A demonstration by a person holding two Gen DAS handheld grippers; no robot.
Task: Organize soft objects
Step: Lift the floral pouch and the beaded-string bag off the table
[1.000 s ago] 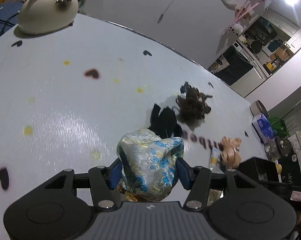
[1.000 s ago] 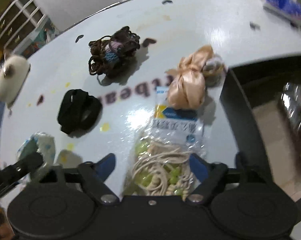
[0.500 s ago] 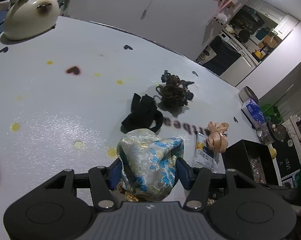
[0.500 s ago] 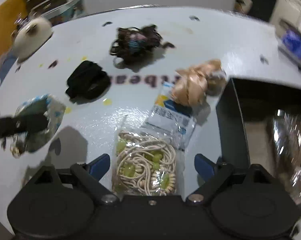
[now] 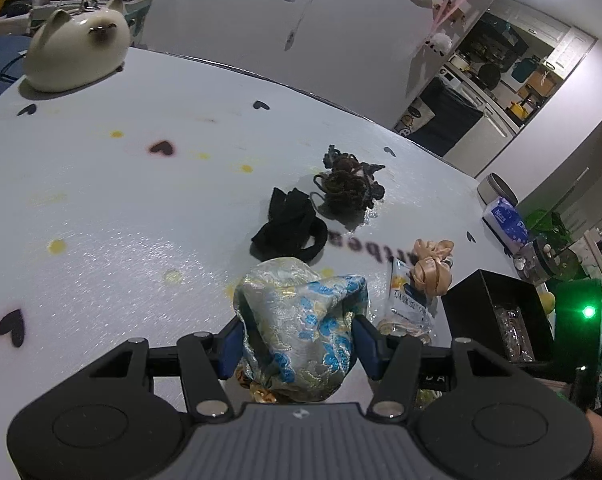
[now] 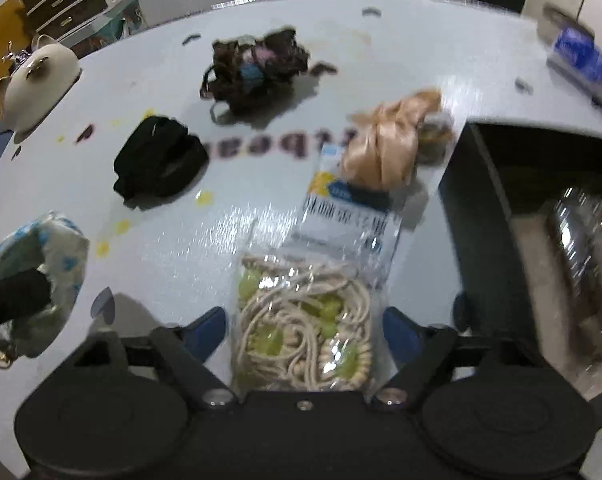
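The blue and gold cloth pouch (image 5: 301, 332) was squeezed between the two blue fingers (image 5: 229, 343) of the left gripper (image 5: 297, 344), held up over the near part of the white table (image 5: 121, 208). In the right wrist view the same pouch (image 6: 41, 276) showed at the far left, with a dark finger across it. The right gripper (image 6: 303, 328) had its blue fingers (image 6: 207, 330) spread wide on both sides of a clear bag of cream cords and green beads (image 6: 307, 320), and they were not touching it. That bag lay flat on the table, near the gripper. Just past it sat a peach satin scrunchie (image 6: 385, 140), resting on the bag's top end. Farther left lay a black cloth band (image 6: 159, 158). Beyond that sat a brown tangle of hair ties (image 6: 257, 70). A black box (image 6: 497, 184) stood to the right of the bag, with something shiny and clear inside. A cream cat figure (image 5: 77, 56) sat at the far left edge of the table. A blue packet (image 6: 585, 60) lay at the far right.
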